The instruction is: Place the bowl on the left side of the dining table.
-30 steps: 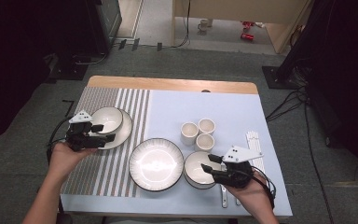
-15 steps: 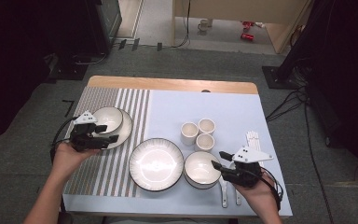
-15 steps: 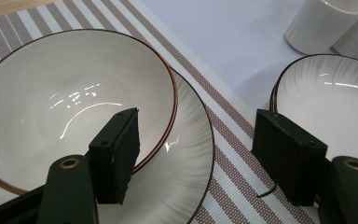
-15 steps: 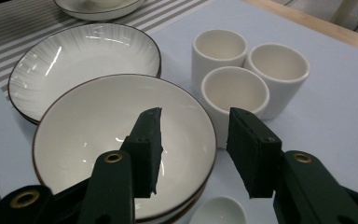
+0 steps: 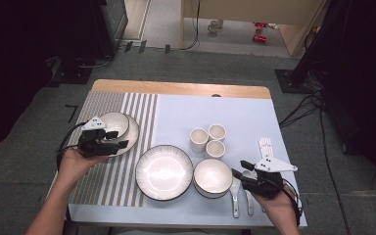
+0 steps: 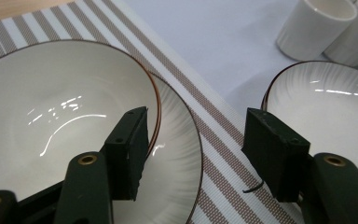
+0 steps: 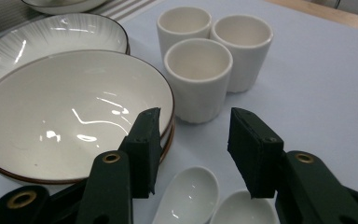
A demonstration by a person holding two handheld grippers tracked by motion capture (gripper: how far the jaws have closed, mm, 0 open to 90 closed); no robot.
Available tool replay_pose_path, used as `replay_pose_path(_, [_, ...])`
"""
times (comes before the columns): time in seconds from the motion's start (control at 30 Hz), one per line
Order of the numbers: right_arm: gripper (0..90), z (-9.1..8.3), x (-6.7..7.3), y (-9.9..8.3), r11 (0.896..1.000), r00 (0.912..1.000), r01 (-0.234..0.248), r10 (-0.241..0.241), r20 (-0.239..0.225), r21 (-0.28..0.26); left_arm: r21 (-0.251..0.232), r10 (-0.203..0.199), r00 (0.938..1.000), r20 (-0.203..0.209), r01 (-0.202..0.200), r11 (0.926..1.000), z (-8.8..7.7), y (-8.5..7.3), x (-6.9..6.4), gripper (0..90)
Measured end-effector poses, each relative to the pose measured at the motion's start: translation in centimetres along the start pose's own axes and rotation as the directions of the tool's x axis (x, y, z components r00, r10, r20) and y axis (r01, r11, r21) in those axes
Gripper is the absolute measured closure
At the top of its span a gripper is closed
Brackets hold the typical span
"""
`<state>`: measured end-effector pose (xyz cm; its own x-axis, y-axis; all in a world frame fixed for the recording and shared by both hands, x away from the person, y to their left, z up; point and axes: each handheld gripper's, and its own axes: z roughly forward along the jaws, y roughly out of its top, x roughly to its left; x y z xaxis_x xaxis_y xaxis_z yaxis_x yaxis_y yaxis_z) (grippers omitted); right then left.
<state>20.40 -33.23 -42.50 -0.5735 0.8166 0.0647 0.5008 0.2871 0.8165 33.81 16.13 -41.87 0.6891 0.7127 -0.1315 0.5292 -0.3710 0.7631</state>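
Closing left tongs astride bowl rim, ungripped; right tongs half-open, empty, above spoons.

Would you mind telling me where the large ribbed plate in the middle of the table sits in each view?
High view: ribbed plate at centre, near the front edge.
Left gripper view: at the right edge, cut off.
Right gripper view: upper left, behind the bowl.
Shared landmark: the three white cups beside it.
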Motion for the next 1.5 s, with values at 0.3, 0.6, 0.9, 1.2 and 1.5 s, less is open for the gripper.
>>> replay_pose_path(0.3, [55.0, 0.2, -0.5, -1.4, 1.000, 0.9998, -0.018, 0.018, 0.001, -0.001, -0.004, 0.035, 0.9994, -0.002, -0.035, 0.9994, 0.5, 0.3, -0.2, 41.1])
replay_pose_path(0.6, [58.9, 0.2, -1.2, -3.0, 1.000, 0.9994, -0.002, 0.001, 0.036, 0.019, -0.007, 0.070, 0.9975, -0.008, -0.070, 0.9975, 0.8, 0.6, -0.3, 39.6])
replay_pose_path(0.9, [59.5, 0.2, -2.4, -4.0, 0.998, 0.9950, -0.042, 0.037, 0.092, 0.049, 0.008, 0.069, 0.9976, -0.008, -0.069, 0.9976, 1.0, 0.6, -0.2, 37.6])
replay_pose_path(1.2, [59.8, -0.2, -4.0, -4.6, 0.995, 0.9852, -0.100, 0.097, 0.141, 0.019, -0.009, 0.085, 0.9963, -0.012, -0.085, 0.9963, 0.8, 0.6, -0.3, 37.5])
replay_pose_path(1.5, [60.3, 0.0, -4.9, -4.8, 0.992, 0.9786, -0.117, 0.109, 0.174, 0.036, -0.020, 0.090, 0.9958, -0.013, -0.090, 0.9957, 0.6, 0.5, -0.3, 37.3])
